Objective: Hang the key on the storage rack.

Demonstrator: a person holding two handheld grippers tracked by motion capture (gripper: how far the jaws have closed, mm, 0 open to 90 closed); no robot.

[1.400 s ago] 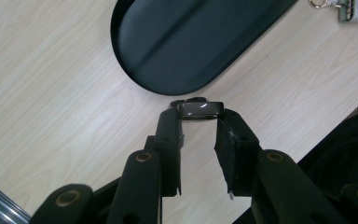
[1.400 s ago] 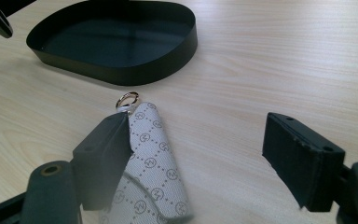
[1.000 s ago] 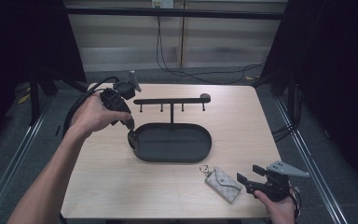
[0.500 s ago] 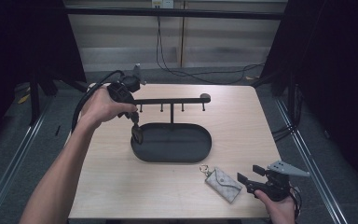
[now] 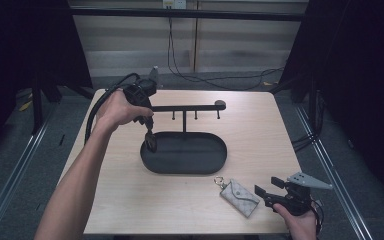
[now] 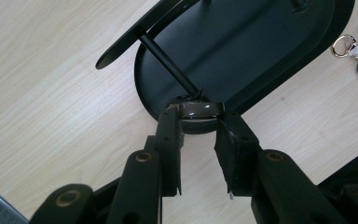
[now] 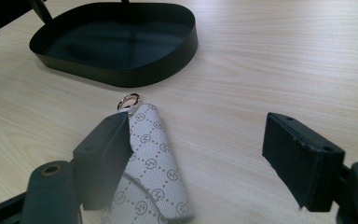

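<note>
Left claw [image 5: 151, 141] clamps a dark ring [image 6: 200, 110] over the 9 o'clock end of the black oval tray [image 5: 215, 165]; its own view shows the glossy band pinched between the pads, whereas the high view gives just a dark blob there. Right claw [image 5: 266, 189] is open at the desk's [image 5: 260, 125] 5 o'clock corner; its view shows one jaw beside the patterned key pouch [image 7: 151, 172], with the metal loop [image 7: 129, 100] pointing toward the tray.

black tray [image 5: 215, 165] and rack [image 5: 185, 108], pale wood table [image 5: 260, 130], grey pouch [image 7: 151, 182] with a dotted logo print, silvery ring [image 7: 128, 101]
</note>
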